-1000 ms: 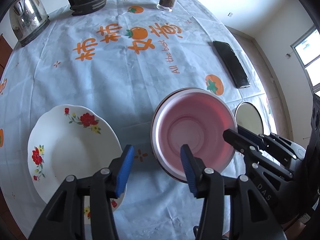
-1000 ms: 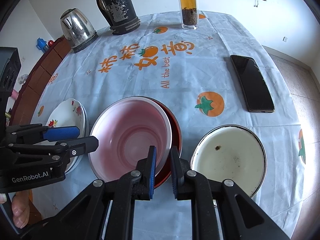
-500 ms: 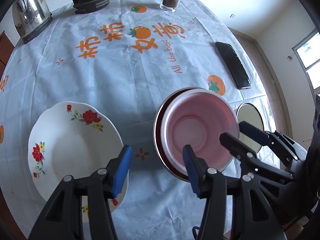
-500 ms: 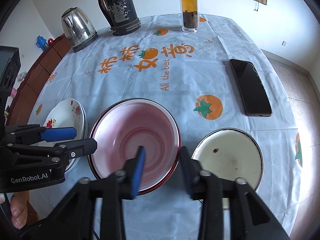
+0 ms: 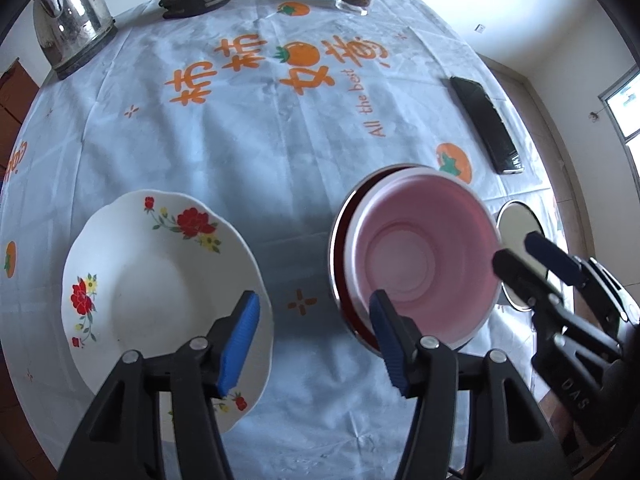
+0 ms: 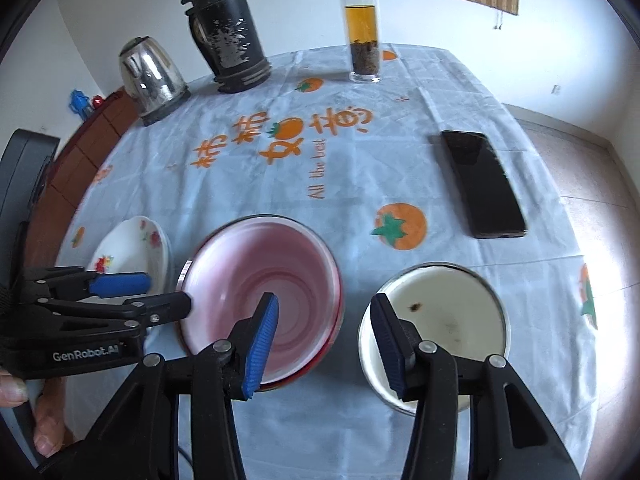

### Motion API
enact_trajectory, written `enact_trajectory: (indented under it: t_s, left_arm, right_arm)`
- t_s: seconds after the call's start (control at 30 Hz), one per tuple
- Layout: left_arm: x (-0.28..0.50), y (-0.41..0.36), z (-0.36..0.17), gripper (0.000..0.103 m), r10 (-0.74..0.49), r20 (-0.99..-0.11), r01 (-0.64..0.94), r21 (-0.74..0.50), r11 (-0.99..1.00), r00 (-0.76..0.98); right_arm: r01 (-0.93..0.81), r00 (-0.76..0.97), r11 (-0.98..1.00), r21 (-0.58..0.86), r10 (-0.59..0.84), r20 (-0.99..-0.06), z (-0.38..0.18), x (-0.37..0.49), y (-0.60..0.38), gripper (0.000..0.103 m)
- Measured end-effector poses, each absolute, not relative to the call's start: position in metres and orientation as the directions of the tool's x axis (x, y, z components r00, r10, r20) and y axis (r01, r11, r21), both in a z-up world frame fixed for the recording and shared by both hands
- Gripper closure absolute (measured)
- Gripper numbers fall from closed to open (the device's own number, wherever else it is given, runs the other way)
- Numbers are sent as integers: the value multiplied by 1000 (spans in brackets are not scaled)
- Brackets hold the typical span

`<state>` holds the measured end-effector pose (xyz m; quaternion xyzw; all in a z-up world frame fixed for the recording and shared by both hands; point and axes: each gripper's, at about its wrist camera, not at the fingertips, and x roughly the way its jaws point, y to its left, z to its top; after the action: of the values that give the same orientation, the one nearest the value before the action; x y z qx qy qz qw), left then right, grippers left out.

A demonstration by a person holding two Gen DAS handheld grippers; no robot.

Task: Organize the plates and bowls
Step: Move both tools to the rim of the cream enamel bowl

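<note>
A pink bowl [image 5: 424, 264] sits nested in a red bowl [image 5: 340, 240] near the table's front; both show in the right wrist view, pink bowl [image 6: 264, 280]. A white flowered plate [image 5: 160, 280] lies to their left, also seen in the right wrist view [image 6: 132, 244]. A white enamel bowl [image 6: 448, 312] stands to their right. My left gripper [image 5: 316, 340] is open and empty, between the plate and the bowls. My right gripper [image 6: 324, 344] is open and empty, above the gap between the pink bowl and the enamel bowl.
A steel kettle [image 6: 150, 76], a black thermos jug [image 6: 226, 32] and a glass tea bottle [image 6: 362, 28] stand at the table's far edge. A black phone [image 6: 482, 184] lies at the right. The tablecloth [image 6: 280, 160] has orange print.
My right gripper has let go of the pink bowl's rim, opened wide and drawn back. The pink bowl now rests in the red bowl. My left gripper stayed open.
</note>
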<state>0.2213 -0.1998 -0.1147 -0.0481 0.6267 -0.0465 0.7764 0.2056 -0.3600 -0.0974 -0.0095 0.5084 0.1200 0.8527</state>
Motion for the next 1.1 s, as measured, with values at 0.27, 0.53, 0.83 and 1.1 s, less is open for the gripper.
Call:
enact_trajectory:
  t_s: [0.27,0.53,0.83,1.1]
  left_arm:
    - [219,-202,-111,45,-137,-965,9,-138,990,221]
    - [219,-202,-112,45,-128,-968,4,-131,991,217]
    - [220,-210,-108,45,-127,-966,14,-128,992,225]
    - [220,-221,-105,45,-102,-965,39,-96,995,242]
  right_arm:
    - [-173,471,984,30,109,-876,-103,209,-370,49]
    - [-207,433,977,42,130,-892,-119,207,-364,45]
    - [-157,463,985,70,136,-876,-115,211,-380,45]
    - [-149,474,981,120,178,-863,-108,210,-391,45]
